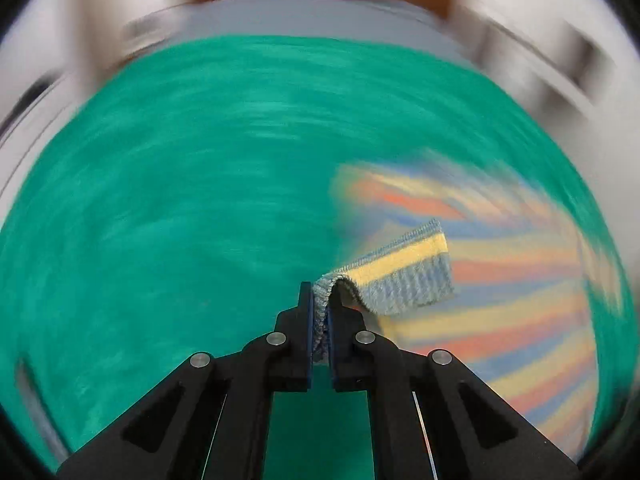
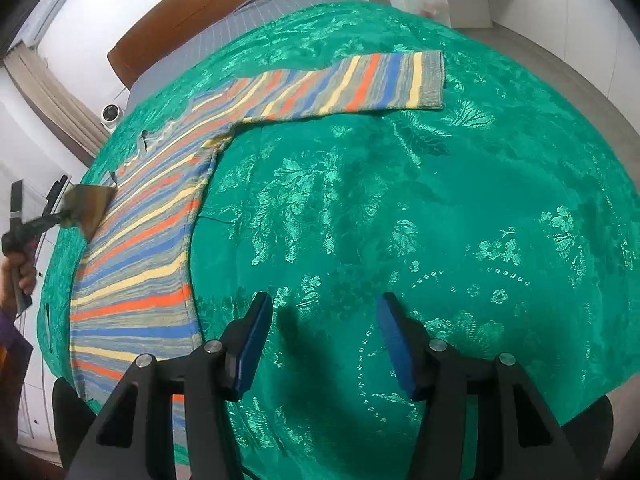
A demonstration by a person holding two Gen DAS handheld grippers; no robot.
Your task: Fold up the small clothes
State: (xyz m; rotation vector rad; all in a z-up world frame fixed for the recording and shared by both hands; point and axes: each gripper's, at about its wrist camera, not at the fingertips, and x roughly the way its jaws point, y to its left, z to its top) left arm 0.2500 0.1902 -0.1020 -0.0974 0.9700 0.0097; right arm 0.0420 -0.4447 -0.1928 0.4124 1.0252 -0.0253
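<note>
Knit: striped sweater point(image 2: 132, 256) in orange, blue, yellow and grey, laid flat on the green brocade cover point(image 2: 400, 208) of a bed; body at the left of the right wrist view, one sleeve point(image 2: 360, 84) stretched out toward the far side, cuff flat.
Left gripper point(image 1: 319, 320): jaws closed on a ribbed grey-and-yellow cuff point(image 1: 404, 268); cuff is seen draped over the right jaw and lifted off the cover. Left view is heavily motion-blurred.
Right gripper point(image 2: 324, 340): jaws stand open, nothing between them, held above bare cover just beside the sweater's hem edge.
Step (judged): one sleeve is being carried over the body for the first fold; far sleeve and body are not yet folded.
Risk 1: only a narrow strip of rib is pinched; a fast swing could pull it out, and the sleeve would drop short or twisted.
Risk 2: the body is not pinned by the right gripper; drag through the sleeve could shift or bunch the whole sweater.
Risk 3: the slippery-looking cover could ruck up under the knit and spoil the crease line.
Containers: none seen in either view; no basket or bin is visible for the folded piece.
Surroundings: wooden headboard point(image 2: 224, 4) at the far end; a hand point(image 2: 18, 276) is seen at the left edge of the right view.
</note>
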